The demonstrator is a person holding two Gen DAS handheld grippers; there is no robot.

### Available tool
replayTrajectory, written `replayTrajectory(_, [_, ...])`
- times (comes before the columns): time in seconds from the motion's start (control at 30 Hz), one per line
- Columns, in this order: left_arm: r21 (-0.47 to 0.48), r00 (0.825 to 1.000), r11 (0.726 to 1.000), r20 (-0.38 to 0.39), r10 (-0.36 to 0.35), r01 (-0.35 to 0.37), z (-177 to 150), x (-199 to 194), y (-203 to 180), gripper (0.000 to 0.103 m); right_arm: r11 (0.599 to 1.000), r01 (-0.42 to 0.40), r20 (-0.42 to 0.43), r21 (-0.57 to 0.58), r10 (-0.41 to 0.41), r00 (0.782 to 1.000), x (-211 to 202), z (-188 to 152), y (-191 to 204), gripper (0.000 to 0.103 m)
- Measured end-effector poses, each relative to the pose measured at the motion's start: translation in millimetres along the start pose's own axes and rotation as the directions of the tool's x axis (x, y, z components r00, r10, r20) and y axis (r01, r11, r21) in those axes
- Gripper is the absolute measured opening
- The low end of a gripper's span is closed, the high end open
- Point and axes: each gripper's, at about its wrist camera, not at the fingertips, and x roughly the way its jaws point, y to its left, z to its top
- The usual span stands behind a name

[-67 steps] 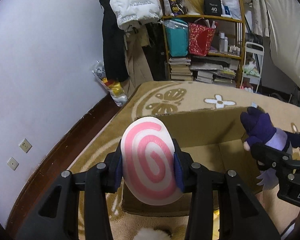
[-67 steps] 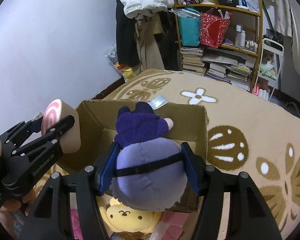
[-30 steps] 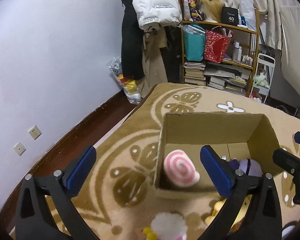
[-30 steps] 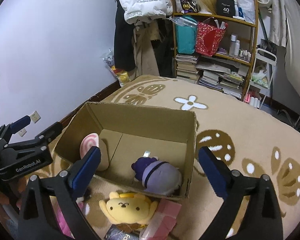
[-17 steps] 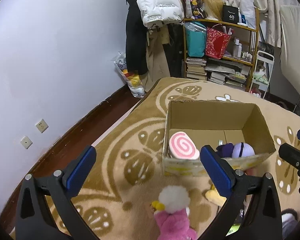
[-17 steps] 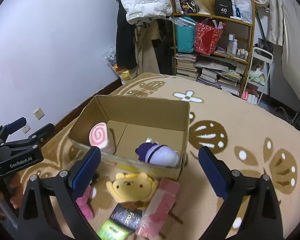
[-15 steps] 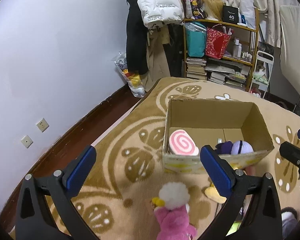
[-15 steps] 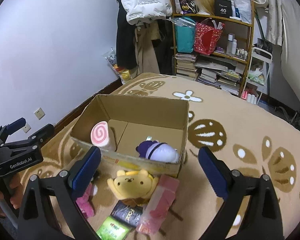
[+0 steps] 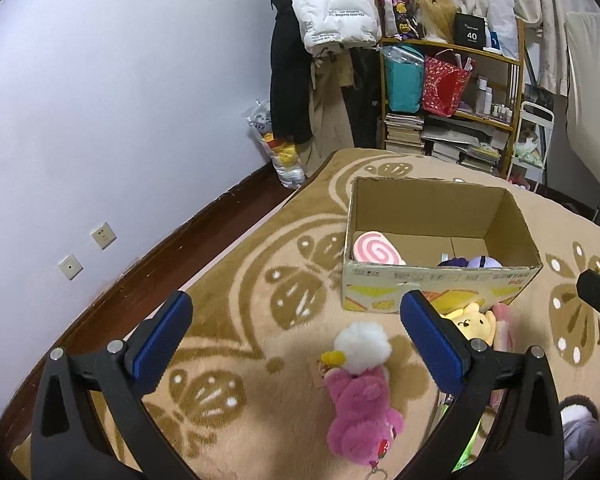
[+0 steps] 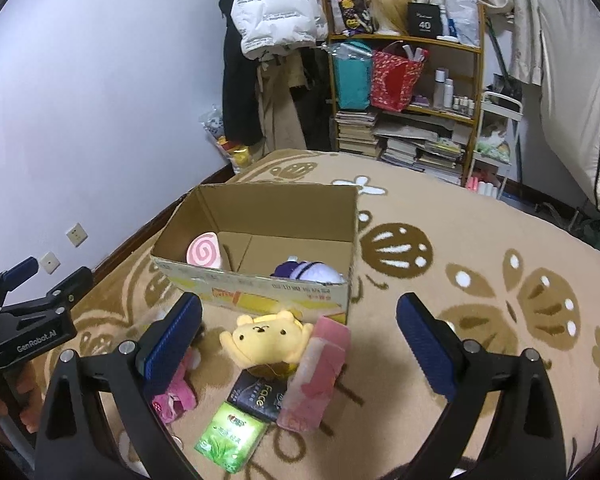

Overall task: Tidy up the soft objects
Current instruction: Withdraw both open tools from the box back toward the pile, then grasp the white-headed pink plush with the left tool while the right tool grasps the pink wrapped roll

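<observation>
Hovering above the rug (image 9: 236, 280), both grippers are standing wide open and holding nothing. The left gripper (image 9: 296, 338) is looking down on a pink plush toy (image 9: 360, 412) with a white fluffy head, lying flat on the rug almost directly between its blue pads (image 9: 162, 336) — the toy's long axis is running away from the camera and slightly leftward, head toward the cardboard box (image 9: 436, 286). That is the relation the next grab seems to turn on: the jaws are opening left-to-right, so they are already lined up to close across the toy's narrow body rather than along its length.

The right gripper (image 10: 298, 338) is facing a yellow bear plush (image 10: 266, 338) that is lying just in front of the box wall, touching a pink packet (image 10: 316, 372) on its right and overlapping a black packet (image 10: 258, 394); a green packet (image 10: 232, 442) is lying nearest the camera. The bear is sitting between this gripper's pads, slightly left of centre.

Inside the box, a pink swirl cushion (image 10: 204, 254) is leaning in the left corner and a purple plush (image 10: 312, 272) is resting at the right — so two soft things appear sorted, and two are waiting outside. Each hand is nearer its own toy.
</observation>
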Motion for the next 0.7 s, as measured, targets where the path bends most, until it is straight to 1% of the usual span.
replayTrajectory(0.17, [0.006, 0.999, 1.000, -0.031, -0.017, 0.017, -2.5, 5.3, -2.7, 0.103, 1.000, 0.005, 0.000, -0.012, -0.005, 1.000, -1.0, -7.4, 3.6, 0.102])
replayTrajectory(0.33, [0.003, 0.998, 1.000, -0.060, -0.020, 0.020, -5.5, 18.6, -5.0, 0.103, 1.000, 0.014, -0.025, -0.017, -0.014, 1.000, 8.4, -13.9, 4.2, 0.102])
replayTrajectory(0.5, [0.077, 0.998, 0.997, -0.050, 0.025, -0.021, -10.1, 31.5, -15.0, 0.103, 1.000, 0.017, -0.063, -0.005, -0.017, 0.998, 24.5, -20.9, -0.6, 0.102])
replayTrajectory(0.7, [0.123, 0.996, 0.992, -0.084, 0.029, -0.018, -13.0, 57.5, -27.7, 0.103, 1.000, 0.020, -0.122, 0.017, -0.018, 0.992, 53.2, -29.3, -6.1, 0.102])
